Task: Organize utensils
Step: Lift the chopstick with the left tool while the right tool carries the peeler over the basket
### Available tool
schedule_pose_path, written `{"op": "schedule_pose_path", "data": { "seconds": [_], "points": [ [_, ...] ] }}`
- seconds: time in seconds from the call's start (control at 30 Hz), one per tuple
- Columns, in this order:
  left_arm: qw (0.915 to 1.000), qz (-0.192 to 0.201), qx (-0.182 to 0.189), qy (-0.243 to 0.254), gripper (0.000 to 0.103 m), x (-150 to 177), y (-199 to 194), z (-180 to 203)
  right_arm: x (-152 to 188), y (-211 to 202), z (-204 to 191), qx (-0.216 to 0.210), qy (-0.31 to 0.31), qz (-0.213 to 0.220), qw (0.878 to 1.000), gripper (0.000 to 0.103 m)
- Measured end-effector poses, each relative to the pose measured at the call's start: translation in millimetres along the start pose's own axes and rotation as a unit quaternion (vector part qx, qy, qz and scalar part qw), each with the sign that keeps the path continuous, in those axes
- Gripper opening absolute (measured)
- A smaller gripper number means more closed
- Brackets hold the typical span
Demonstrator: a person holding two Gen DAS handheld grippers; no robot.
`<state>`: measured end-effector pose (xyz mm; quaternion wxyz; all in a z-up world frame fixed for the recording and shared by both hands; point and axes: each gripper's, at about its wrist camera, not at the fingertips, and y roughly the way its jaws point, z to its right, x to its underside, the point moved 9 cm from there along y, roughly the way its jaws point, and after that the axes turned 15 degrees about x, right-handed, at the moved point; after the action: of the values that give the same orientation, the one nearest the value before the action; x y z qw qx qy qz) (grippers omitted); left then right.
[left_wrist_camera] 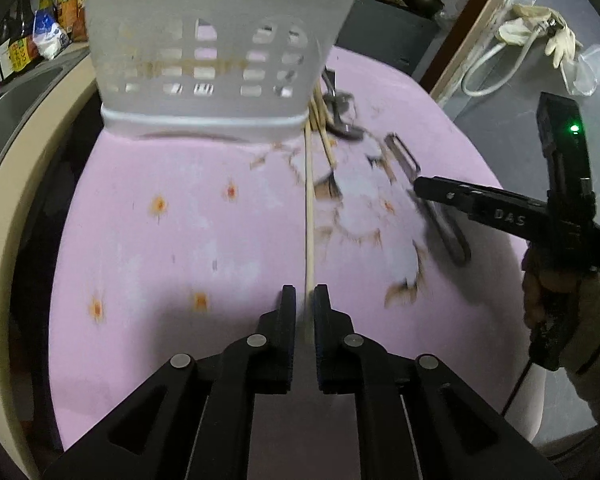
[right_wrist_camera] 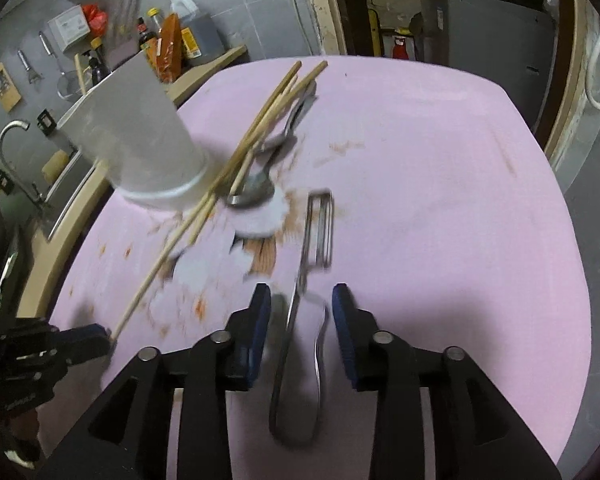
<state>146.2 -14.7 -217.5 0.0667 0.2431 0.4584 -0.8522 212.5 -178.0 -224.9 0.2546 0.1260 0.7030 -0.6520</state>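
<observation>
My left gripper [left_wrist_camera: 305, 292] is shut on the near end of one wooden chopstick [left_wrist_camera: 309, 220], which stretches across the pink cloth toward the white slotted basket [left_wrist_camera: 220, 60]. The right wrist view shows that same chopstick [right_wrist_camera: 156, 272] held in the left gripper [right_wrist_camera: 104, 334], and the basket [right_wrist_camera: 140, 140] stands upright. My right gripper [right_wrist_camera: 301, 292] is open, with the wire handle of a metal peeler [right_wrist_camera: 320, 224] between its fingers and a gap on each side. More chopsticks [right_wrist_camera: 272, 108] and spoons [right_wrist_camera: 256, 190] lie beside the basket. In the left wrist view, the right gripper [left_wrist_camera: 424, 192] sits over the peeler [left_wrist_camera: 404, 160].
The pink cloth [right_wrist_camera: 420, 160] has orange stains and pale patches. Sauce bottles [left_wrist_camera: 66, 0] stand behind the basket, and a faucet [right_wrist_camera: 12, 136] rises over a sink on the left. Gloves and a hose [left_wrist_camera: 540, 32] hang on the right wall. A person's hand [left_wrist_camera: 540, 292] holds the right gripper.
</observation>
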Motion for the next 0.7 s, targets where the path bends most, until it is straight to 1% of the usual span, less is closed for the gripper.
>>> {"op": "schedule_pose_path", "data": {
  "seconds": [0.07, 0.1, 0.23, 0.4, 0.43, 0.47, 0.5, 0.6, 0.63, 0.67, 0.7],
  "points": [
    [1.0, 0.0, -0.001, 0.006, 0.013, -12.0, 5.0, -0.9, -11.5, 9.7, -1.2, 0.002, 0.001, -0.005, 1.0, 0.031],
    [1.0, -0.002, -0.002, 0.008, 0.014, -16.3, 8.4, -1.7, -15.2, 12.5, -1.6, 0.001, 0.002, -0.005, 1.0, 0.031],
    [0.9997, -0.02, -0.008, 0.006, 0.014, -39.3, 28.4, -6.9, -29.5, 25.6, -2.9, 0.016, -0.001, -0.012, 1.0, 0.031],
    [0.9987, -0.05, -0.011, 0.003, 0.014, -62.4, 43.0, -11.6, -33.8, 30.9, -5.9, 0.041, -0.007, -0.018, 0.999, 0.03],
    [0.9983, -0.057, -0.012, 0.003, 0.014, -65.4, 44.7, -12.0, -33.7, 31.1, -6.1, 0.046, -0.009, -0.018, 0.999, 0.029],
    [0.9979, -0.063, -0.013, 0.003, 0.014, -67.2, 46.5, -11.9, -34.0, 31.5, -5.1, 0.055, -0.009, -0.019, 0.998, 0.022],
    [0.9973, -0.071, -0.017, 0.006, 0.014, -69.3, 48.3, -11.1, -34.1, 31.3, -4.2, 0.057, -0.005, -0.022, 0.998, 0.013],
    [0.9949, -0.09, -0.038, 0.027, 0.013, -71.6, 50.2, -7.7, -34.2, 30.2, 4.9, 0.03, 0.032, -0.03, 0.999, 0.01],
    [0.9937, -0.093, -0.05, 0.037, 0.006, -76.4, 53.5, -6.7, -33.9, 28.3, 6.5, 0.026, 0.037, -0.028, 0.999, 0.01],
    [0.9931, -0.094, -0.055, 0.042, 0.002, -76.1, 53.9, -6.4, -33.2, 24.1, 7.7, 0.021, 0.041, -0.022, 0.999, 0.01],
    [0.9936, -0.092, -0.053, 0.039, 0.002, -75.3, 53.3, -6.9, -31.2, 18.9, 7.4, 0.017, 0.044, -0.016, 0.999, 0.01]
  ]
}}
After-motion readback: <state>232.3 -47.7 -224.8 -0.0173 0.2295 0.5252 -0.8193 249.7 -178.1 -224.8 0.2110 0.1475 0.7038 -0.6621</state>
